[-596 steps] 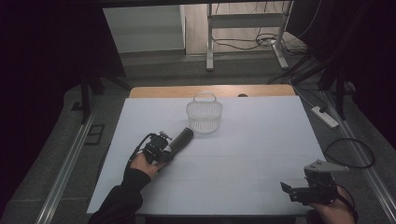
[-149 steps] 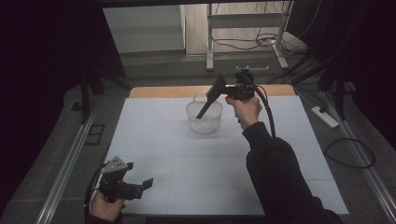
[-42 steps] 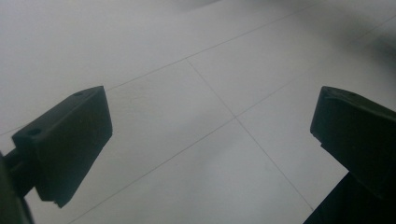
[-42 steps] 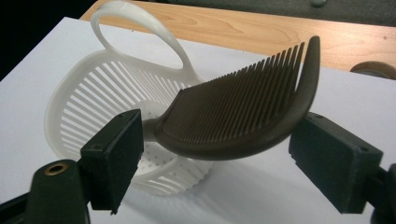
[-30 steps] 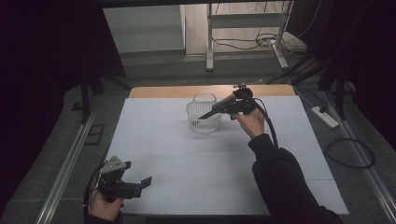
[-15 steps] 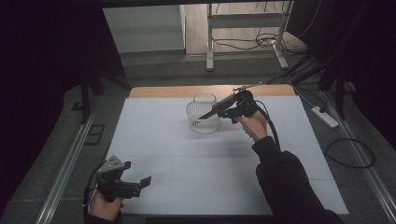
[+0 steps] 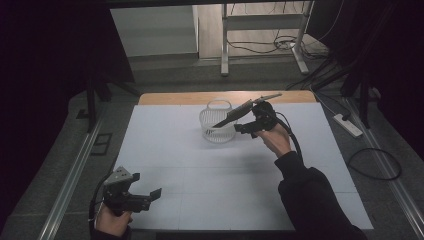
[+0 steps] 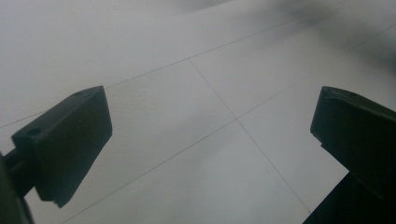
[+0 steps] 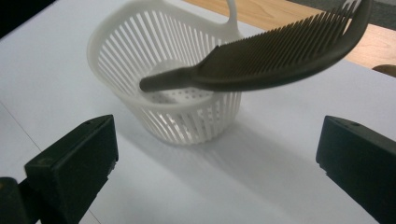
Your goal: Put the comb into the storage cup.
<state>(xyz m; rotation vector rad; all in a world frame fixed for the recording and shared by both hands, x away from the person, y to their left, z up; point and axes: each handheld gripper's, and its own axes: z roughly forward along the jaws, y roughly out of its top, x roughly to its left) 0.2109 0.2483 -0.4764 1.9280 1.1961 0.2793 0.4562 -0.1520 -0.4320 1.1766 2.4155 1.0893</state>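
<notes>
A white slatted basket (image 7: 218, 125) (image 9: 154, 79) stands at the far middle of the white table (image 7: 200, 170). A dark comb (image 7: 245, 107) (image 9: 280, 56) leans in it, with its handle end down inside and its toothed end sticking out over the rim to the right. My right gripper (image 7: 245, 124) (image 9: 217, 123) hovers just right of the basket. It is open, its jaws have just been opening, and the comb lies beyond them, untouched. My left gripper (image 7: 150, 196) (image 8: 212, 107) is open over bare table at the near left corner.
A bare wooden strip (image 7: 175, 97) runs along the table's far edge. Beyond it is a metal frame (image 7: 225, 40) with cables on the floor. A power strip (image 7: 347, 125) lies on the floor to the right.
The right gripper has let go of the comb and drawn back a little toward the near right. The comb stays leaning in the basket. The left gripper has not moved.
</notes>
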